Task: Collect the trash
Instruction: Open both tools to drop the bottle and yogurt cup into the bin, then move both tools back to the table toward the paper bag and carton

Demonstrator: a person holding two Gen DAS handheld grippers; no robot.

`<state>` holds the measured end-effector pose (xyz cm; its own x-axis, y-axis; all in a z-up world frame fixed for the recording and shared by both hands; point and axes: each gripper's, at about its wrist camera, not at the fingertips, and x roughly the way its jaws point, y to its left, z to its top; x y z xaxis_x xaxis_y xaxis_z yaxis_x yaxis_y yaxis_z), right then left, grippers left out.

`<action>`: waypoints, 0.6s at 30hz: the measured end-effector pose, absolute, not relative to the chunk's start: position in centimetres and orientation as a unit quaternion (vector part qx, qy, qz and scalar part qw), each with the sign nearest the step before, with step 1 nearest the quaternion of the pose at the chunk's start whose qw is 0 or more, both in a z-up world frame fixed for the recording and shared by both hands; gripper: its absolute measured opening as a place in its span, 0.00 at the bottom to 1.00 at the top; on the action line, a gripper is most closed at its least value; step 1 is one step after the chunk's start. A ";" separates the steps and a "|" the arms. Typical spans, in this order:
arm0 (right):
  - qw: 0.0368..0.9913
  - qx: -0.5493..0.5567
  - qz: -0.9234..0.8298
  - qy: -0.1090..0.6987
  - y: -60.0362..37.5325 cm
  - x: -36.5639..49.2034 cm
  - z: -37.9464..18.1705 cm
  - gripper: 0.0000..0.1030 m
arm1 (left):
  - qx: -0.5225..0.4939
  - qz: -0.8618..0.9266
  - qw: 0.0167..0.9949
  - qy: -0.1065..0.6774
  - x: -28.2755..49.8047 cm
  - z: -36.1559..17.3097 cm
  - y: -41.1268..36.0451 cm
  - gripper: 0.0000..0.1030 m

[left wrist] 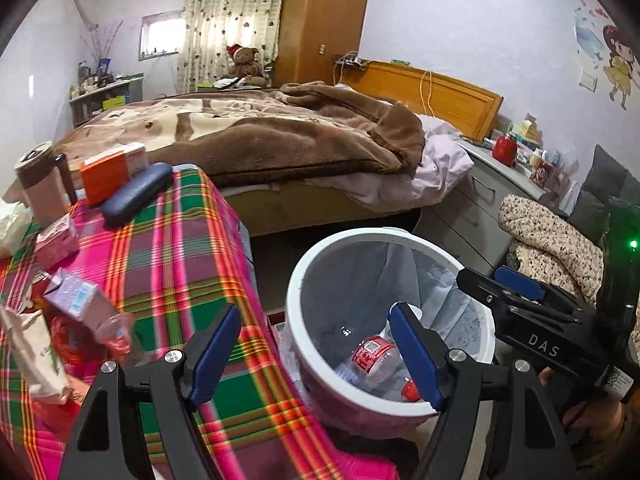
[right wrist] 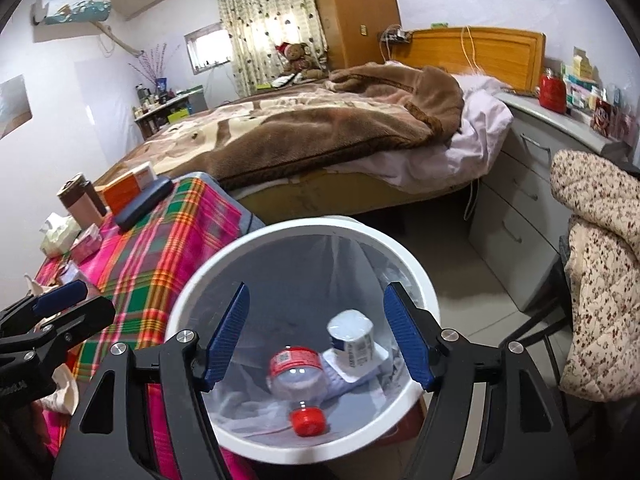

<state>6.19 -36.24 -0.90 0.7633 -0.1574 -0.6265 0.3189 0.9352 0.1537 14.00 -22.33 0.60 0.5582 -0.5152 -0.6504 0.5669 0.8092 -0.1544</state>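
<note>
Two pieces of trash are already down in the white bin beside the bench, so most of what's left to judge is how the rest will handle.

Biggest first: the clear plastic bottle with the red label and red cap lies on its side at the bottom of the bin. Looks empty, so light, a bit crushable and slick; the neck under the cap would be the safest place to pinch. Its label carries a QR code, the rest is too small to read.

Next, the small white cup with a peel-off foil lid leans right against the bottle. Light, thin-walled, easy to dent. There's a barcode on its side, text unreadable.

Still on the bench near the left edge: a small lilac carton, probably a drink box. Likely light and stiff enough to take across its flat sides. Print too blurry to read.

Left gripper has its jaws spread with nothing between them, hovering over the bench edge and bin rim. Right gripper is over the bin mouth, jaws spread and empty too. The only clear writing is "DAS" on the right gripper's body.
</note>
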 end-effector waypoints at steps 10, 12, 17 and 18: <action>0.942 0.116 -0.094 0.300 -33.0 6.5 0.2 0.69 | 0.012 -0.267 0.902 0.340 13.4 2.0 -16.8 0.74; 0.945 0.113 -0.083 0.295 -32.1 6.7 0.4 0.69 | 0.009 -0.253 0.908 0.334 13.3 2.3 -15.4 0.74; 0.950 0.104 -0.056 0.288 -29.9 7.6 0.7 0.69 | -0.005 -0.214 0.920 0.328 13.5 2.6 -11.3 0.74; 0.951 0.103 -0.052 0.287 -29.6 7.8 0.7 0.69 | -0.007 -0.205 0.923 0.327 13.6 2.6 -10.6 0.74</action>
